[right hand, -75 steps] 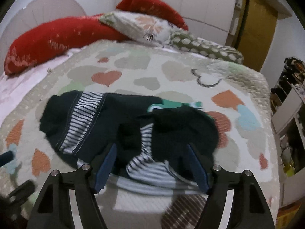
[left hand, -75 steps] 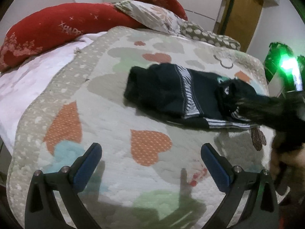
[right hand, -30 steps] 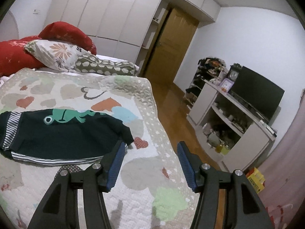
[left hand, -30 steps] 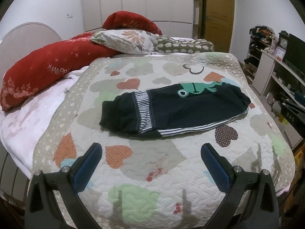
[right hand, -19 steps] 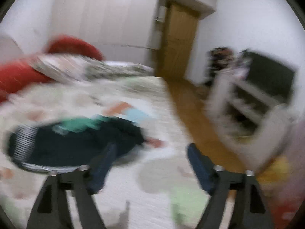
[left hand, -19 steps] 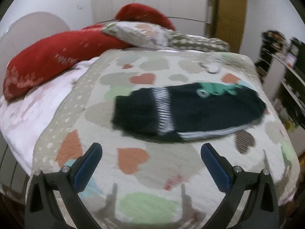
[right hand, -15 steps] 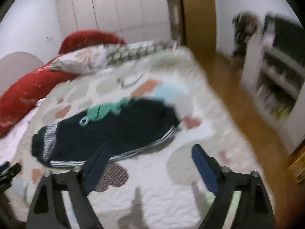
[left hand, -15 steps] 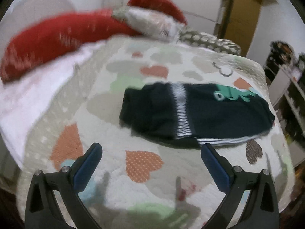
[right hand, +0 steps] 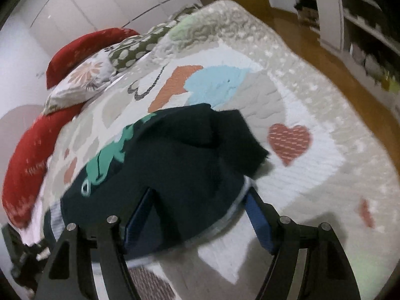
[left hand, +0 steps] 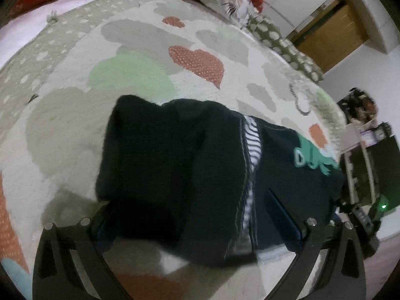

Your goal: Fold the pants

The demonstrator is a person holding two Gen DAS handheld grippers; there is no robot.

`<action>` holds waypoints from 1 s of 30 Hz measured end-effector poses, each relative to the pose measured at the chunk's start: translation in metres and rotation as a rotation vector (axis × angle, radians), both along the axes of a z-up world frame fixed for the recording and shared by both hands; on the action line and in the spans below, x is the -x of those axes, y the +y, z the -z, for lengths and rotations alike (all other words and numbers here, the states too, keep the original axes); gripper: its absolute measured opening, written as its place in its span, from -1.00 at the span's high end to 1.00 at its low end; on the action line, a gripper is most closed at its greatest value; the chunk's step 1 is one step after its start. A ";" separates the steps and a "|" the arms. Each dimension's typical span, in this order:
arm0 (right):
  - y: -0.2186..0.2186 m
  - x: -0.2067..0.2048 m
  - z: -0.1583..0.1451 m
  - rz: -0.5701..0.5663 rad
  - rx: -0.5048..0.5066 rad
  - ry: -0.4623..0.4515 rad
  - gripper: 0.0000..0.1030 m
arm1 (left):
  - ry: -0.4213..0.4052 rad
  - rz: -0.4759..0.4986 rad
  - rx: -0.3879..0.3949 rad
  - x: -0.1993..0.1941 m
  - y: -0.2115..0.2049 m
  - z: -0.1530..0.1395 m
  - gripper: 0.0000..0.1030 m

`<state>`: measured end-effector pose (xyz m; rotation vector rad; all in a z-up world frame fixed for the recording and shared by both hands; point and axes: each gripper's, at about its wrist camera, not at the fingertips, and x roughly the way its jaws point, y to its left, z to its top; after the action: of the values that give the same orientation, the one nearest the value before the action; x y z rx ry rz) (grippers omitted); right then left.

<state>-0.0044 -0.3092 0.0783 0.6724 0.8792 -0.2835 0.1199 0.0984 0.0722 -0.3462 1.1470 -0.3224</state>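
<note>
Left wrist view: left gripper [left hand: 200, 221] spread wide and low over the cuff end of the dark pants [left hand: 190, 175], fabric lying between the fingers but not pinched, long axis running away to the right across the heart-print quilt [left hand: 140, 75]; green print on the pants too blurred to read. Right wrist view: right gripper [right hand: 197, 220] likewise spread, straddling the waist end of the pants [right hand: 175, 165], each gripper nearest its own end; no legible writing on pants or red pillow [right hand: 22, 165].
</note>
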 end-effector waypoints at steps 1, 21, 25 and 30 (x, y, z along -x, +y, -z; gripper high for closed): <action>-0.003 -0.006 0.003 0.010 -0.014 -0.003 -0.53 | -0.009 0.009 -0.030 -0.003 -0.006 -0.002 -0.49; 0.021 0.095 -0.049 -0.069 -0.253 -0.240 0.63 | -0.072 0.009 -0.047 0.077 0.052 -0.050 0.31; 0.029 0.111 -0.017 -0.019 -0.168 -0.102 0.52 | 0.029 -0.031 -0.063 0.091 0.076 -0.015 0.17; 0.018 0.151 -0.019 0.074 -0.095 -0.075 0.35 | -0.049 -0.088 -0.061 0.119 0.105 -0.043 0.16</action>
<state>-0.1554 -0.2914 0.0977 0.7998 0.8005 -0.2821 0.0014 0.2029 0.1150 -0.3325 1.0878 -0.2171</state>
